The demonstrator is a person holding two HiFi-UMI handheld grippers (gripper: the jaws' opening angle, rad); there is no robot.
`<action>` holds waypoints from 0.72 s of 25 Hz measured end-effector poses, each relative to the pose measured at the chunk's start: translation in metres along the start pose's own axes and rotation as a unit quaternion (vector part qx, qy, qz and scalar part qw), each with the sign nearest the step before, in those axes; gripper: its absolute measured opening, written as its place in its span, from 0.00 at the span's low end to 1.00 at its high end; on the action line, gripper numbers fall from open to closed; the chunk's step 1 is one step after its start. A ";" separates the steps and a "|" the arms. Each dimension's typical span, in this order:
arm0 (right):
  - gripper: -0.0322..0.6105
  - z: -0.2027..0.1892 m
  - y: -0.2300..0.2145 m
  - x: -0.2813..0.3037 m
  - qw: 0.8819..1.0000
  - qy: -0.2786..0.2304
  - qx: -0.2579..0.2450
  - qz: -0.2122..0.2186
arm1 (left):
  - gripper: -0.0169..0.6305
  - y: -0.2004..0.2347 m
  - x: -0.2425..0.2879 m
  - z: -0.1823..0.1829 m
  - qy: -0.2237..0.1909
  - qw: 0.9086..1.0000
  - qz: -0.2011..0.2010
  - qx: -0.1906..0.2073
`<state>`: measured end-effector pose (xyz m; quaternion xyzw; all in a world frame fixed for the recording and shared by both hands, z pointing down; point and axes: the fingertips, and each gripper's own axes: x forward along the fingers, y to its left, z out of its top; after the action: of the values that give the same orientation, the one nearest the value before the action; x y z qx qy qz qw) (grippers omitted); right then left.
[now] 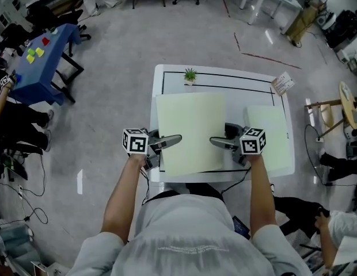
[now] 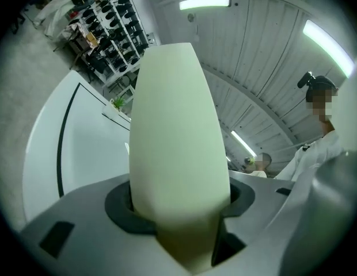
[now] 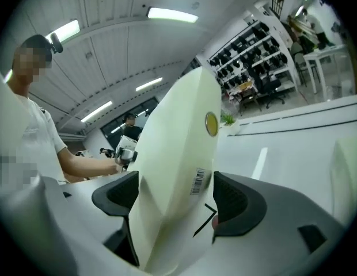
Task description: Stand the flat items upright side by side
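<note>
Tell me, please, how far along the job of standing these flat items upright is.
Done: nothing yet; neither item stands upright. In hand: the left gripper and right gripper each clamp an opposite edge of the large pale green item, held broad face up over the table. Left: tip it onto an edge, then stand the second pale green item, lying flat on the right, beside it.
</note>
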<state>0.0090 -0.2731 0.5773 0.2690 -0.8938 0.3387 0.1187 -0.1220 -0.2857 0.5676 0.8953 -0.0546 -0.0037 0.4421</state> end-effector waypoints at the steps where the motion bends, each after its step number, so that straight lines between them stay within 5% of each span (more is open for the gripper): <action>1: 0.71 0.005 0.000 -0.005 1.000 -0.014 -0.003 -0.020 | 0.45 -0.002 -0.005 0.003 -0.007 1.000 0.009 0.003; 4: 0.70 0.020 0.002 -0.024 0.996 -0.056 0.007 -0.072 | 0.45 -0.004 -0.024 0.013 -0.036 0.999 0.037 0.008; 8: 0.55 0.034 0.023 -0.047 0.985 -0.099 -0.022 -0.137 | 0.44 -0.012 -0.044 0.022 -0.068 0.994 0.076 0.030; 12: 0.49 0.040 0.051 -0.070 0.967 -0.125 -0.080 -0.207 | 0.44 -0.027 -0.055 0.036 -0.086 0.986 0.122 0.079; 18: 0.45 0.051 0.088 -0.095 0.945 -0.148 -0.132 -0.258 | 0.44 -0.064 -0.057 0.060 -0.098 0.965 0.174 0.171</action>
<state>0.0367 -0.2140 0.4538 0.5198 -0.8378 0.1313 0.1030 -0.1756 -0.2886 0.4783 0.9296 -0.2526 -0.0048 0.2683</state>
